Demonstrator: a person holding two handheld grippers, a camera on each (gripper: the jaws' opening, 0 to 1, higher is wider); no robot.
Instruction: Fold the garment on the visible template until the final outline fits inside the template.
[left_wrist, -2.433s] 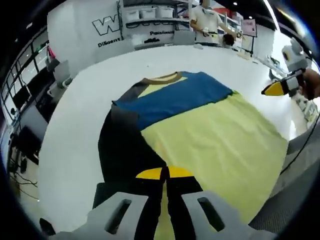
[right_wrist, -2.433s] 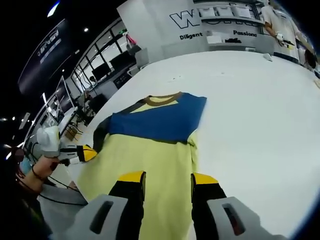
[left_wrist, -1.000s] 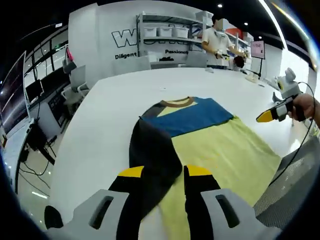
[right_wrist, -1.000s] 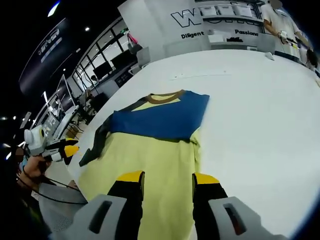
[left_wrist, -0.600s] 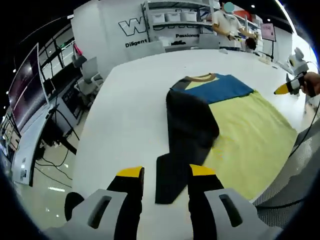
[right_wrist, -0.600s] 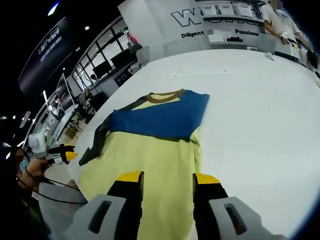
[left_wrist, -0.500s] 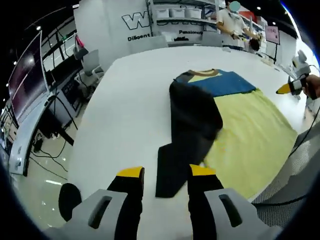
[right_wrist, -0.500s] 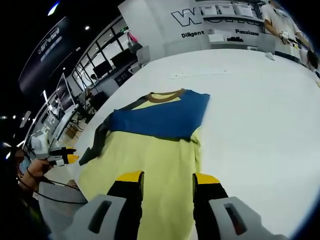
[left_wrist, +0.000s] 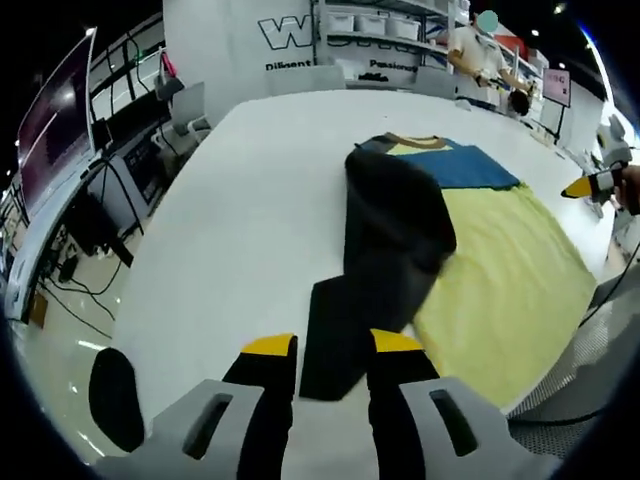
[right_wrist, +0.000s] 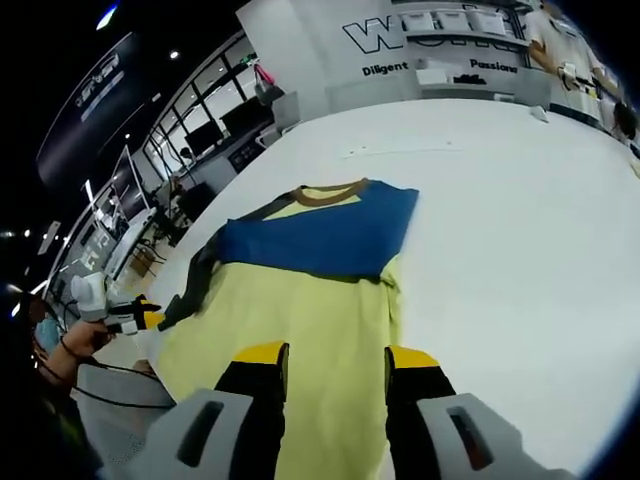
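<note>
— White and broad, the bench carries the whole job. What is nearest on each side?

— Nearest in the left gripper view is the left gripper, its yellow-tipped fingers parted and grasping nothing; the dark sleeve lies flat just beyond them, its end showing through the gap. In the right gripper view, the right gripper hangs over the garment's yellow hem, fingers likewise released, with cloth below but nothing pinched.

— Why does the sleeve lie like that?

— My reading: it is pulled out straight along the garment's side so it can be folded inward cleanly. Neither tool holds cloth, so the next grasp looks undecided.

— And the garment itself?

— It lies spread on the bench, mostly flat. The lower body is pale yellow, a blue band crosses the chest, and a brown collar sits at the far end. The dark sleeve overlaps the yellow panel at the shoulder. I cannot make out any template outline beneath it.

— Farther off?

— Shelving with bins and a wall with large lettering, plus a person standing by the shelves.
</note>
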